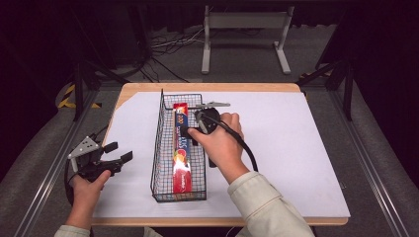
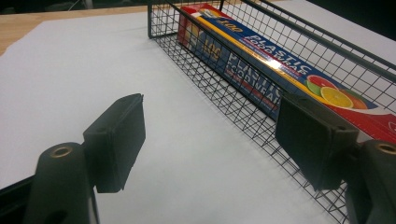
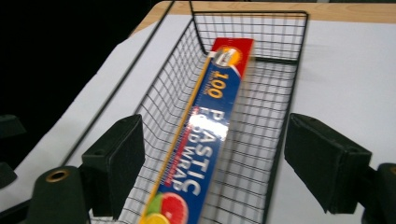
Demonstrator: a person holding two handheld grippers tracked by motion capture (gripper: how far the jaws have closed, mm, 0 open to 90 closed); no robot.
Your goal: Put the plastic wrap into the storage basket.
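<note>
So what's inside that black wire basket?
The wire basket holds one long plastic wrap box lying lengthwise. The right gripper and hand cover part of the box and basket floor there.

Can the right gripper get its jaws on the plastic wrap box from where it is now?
Probably yes. The right gripper hovers over the wire basket with jaws open wide, one on each side of the plastic wrap box. The basket's top is open and nothing covers the box, though its side walls leave little room.
</note>
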